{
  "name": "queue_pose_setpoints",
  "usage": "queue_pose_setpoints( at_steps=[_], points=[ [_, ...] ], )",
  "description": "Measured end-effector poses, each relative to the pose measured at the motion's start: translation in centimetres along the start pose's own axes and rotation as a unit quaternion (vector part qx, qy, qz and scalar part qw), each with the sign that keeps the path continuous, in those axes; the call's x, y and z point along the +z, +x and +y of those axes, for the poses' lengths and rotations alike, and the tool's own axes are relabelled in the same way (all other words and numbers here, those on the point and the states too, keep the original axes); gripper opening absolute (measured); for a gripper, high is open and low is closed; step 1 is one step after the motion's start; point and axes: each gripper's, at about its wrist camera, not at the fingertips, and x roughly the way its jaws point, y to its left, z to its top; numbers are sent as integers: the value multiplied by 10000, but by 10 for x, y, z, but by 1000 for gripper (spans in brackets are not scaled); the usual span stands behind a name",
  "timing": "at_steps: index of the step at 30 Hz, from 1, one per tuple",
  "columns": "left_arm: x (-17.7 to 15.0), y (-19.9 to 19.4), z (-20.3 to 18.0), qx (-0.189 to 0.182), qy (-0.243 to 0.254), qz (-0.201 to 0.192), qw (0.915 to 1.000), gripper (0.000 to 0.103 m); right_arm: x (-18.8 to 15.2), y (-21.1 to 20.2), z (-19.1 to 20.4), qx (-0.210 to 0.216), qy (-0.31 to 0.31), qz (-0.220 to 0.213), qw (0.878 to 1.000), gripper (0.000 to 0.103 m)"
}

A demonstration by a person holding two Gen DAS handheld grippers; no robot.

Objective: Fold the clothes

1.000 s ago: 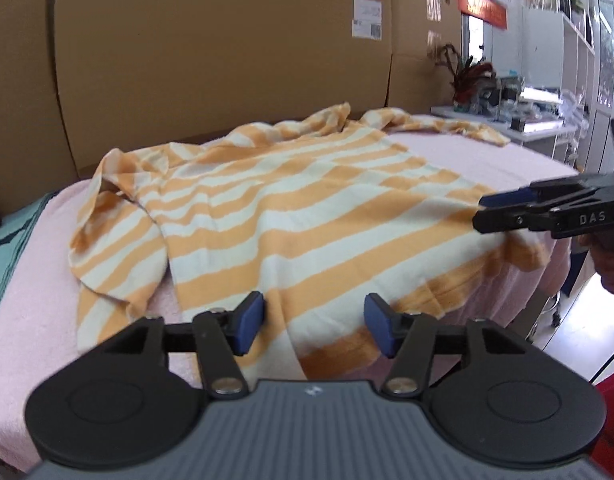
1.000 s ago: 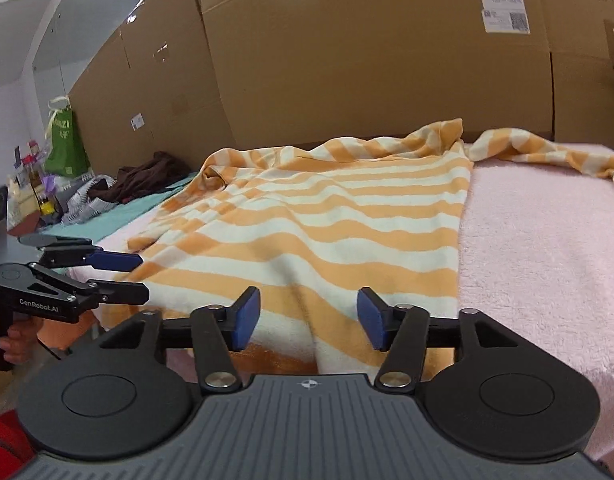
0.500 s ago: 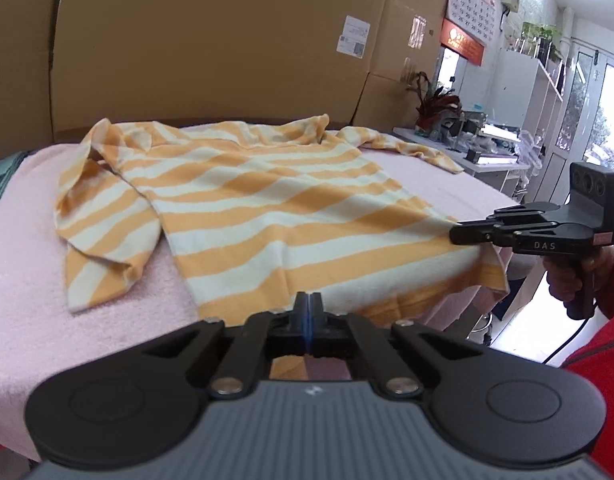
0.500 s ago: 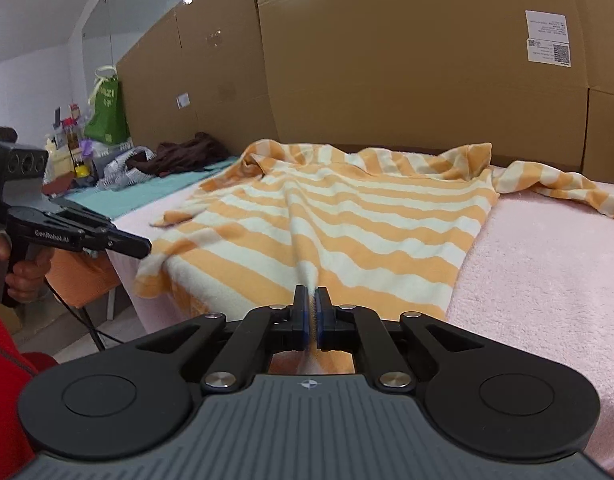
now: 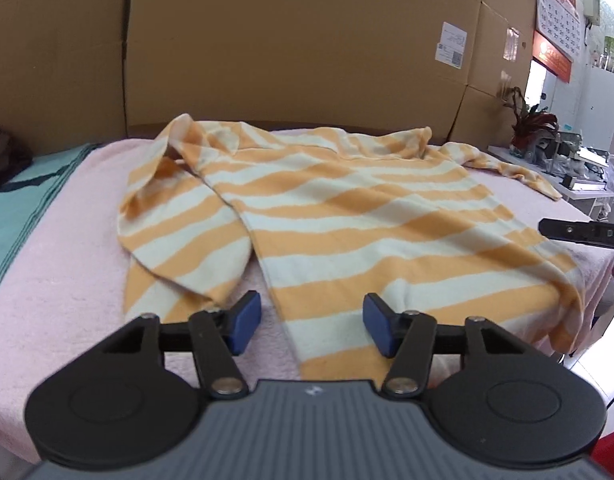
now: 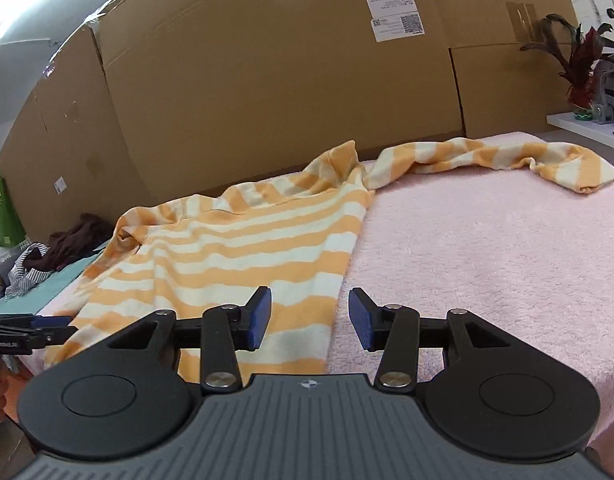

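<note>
An orange-and-white striped shirt (image 5: 359, 220) lies spread on the pink towel-covered table (image 5: 67, 280). Its left sleeve is folded down along the body; the other sleeve (image 6: 507, 156) trails out to the far right. My left gripper (image 5: 313, 328) hovers over the shirt's bottom-left hem corner, its jaws opening, pads clear of the cloth. Over the bottom-right hem corner of the shirt (image 6: 243, 264), my right gripper (image 6: 310, 318) is opening too, with nothing pinched. Each gripper shows at the edge of the other's view: the right one (image 5: 579, 232), the left one (image 6: 31, 326).
Tall cardboard boxes (image 5: 291, 40) stand close behind the table. A teal cloth (image 5: 15, 216) and dark clothes (image 6: 75, 240) lie to the left. A white shelf with a red-leaved plant (image 5: 531, 124) is at the right. The table's front edge is just below both grippers.
Both grippers shut half a second ago and have since spread their jaws again. Each view has slid sideways and rolled, so the shirt's hem corners now sit between the fingers.
</note>
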Motion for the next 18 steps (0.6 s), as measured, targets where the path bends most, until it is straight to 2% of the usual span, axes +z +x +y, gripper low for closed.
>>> queue_pose_setpoints(
  at_steps=[2, 3, 4, 5, 8, 10, 12, 14, 15, 17, 18],
  points=[
    [-2, 0, -6, -107, -23, -67, 9999, 29, -7, 7, 4, -49, -142, -124, 9998, 47],
    [-3, 1, -9, -101, -36, -112, 9999, 22, -8, 10, 7, -136, -312, -142, 9993, 39],
    [-4, 1, -10, -117, -80, -123, 9998, 9, -9, 12, 10, -220, -476, -157, 9985, 18],
    [-4, 0, -9, -141, -137, -121, 9997, 7, -6, 16, 10, -195, -479, -77, 9986, 5],
    [-7, -16, 2, -639, -462, -136, 9968, 3, 3, 11, -12, 403, 367, 11, 9985, 5],
    [-8, -33, 5, -831, -463, -159, 9953, 3, 7, -4, -22, 561, 508, -159, 9970, 5],
    [-8, -46, 7, -883, -355, -124, 9954, 3, 9, -13, -31, 692, 643, -98, 9955, 5],
    [-6, -47, 11, -707, -207, 53, 9973, 8, 11, -19, -38, 804, 723, 42, 9941, 6],
    [-4, -44, 14, -577, -108, 196, 9981, 9, 10, -18, -37, 668, 569, 195, 9960, 9],
    [5, -42, 20, -396, 47, 295, 9988, 8, 13, -18, -34, 361, 400, 62, 9985, 28],
    [12, -42, 23, -372, 109, 274, 9989, 8, 15, -18, -33, 207, 315, -4, 9993, 40]
  ],
)
